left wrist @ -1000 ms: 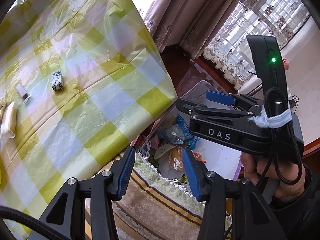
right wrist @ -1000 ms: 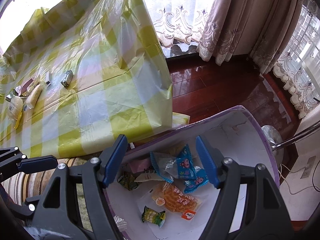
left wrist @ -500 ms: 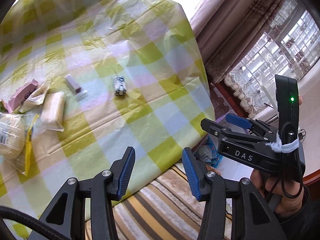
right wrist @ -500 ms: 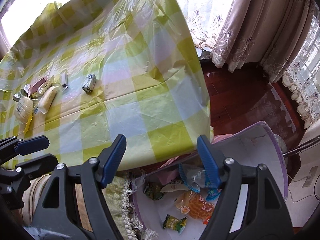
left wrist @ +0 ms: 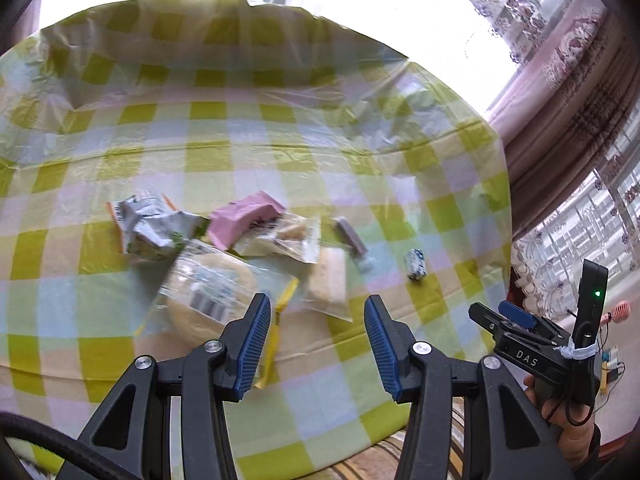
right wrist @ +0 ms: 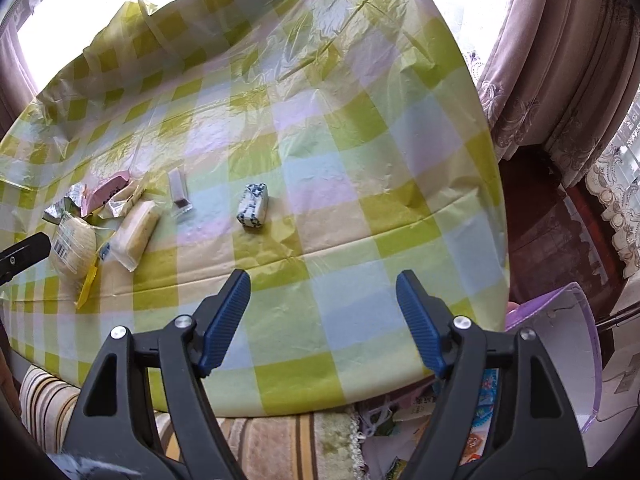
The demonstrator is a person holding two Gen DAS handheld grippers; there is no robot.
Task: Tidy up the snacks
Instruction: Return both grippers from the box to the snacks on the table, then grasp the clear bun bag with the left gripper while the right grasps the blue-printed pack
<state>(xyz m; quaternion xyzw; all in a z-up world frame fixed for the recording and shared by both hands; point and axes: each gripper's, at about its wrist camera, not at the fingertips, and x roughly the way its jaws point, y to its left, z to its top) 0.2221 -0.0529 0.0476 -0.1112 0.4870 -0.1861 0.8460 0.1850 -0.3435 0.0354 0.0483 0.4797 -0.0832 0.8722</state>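
Grippers first: the left gripper (left wrist: pixel 316 332) hangs with its blue pads spread and nothing between them, over the near edge of the table (left wrist: pixel 352 392), and the right gripper (right wrist: pixel 322 322) is likewise spread wide and empty, poised above the table's near right corner.

Out from the left tool, just beyond its fingertips, lies the main heap of snacks: a round pale bun in clear wrap (left wrist: pixel 208 300), a long cream bar (left wrist: pixel 330 280) beside it, a pink packet (left wrist: pixel 244 218), a crumpled silver-and-green bag (left wrist: pixel 152 226) and a clear pack of biscuits (left wrist: pixel 280 240), several overlapping. A slim dark stick (left wrist: pixel 352 236) lies just to the right of the heap, and a small blue-and-white wrapped sweet (right wrist: pixel 252 205) sits alone toward the table's middle, nearer the right tool.

Off the table's right corner, lower down, stands a purple-rimmed bin (right wrist: pixel 584 344) with a few bright packets (right wrist: pixel 486 390) already inside (only partly in view past the right gripper's arm).

My reading: the job is partway through. Some snacks are binned, about seven remain on the cloth, and neither tool has taken one up yet.
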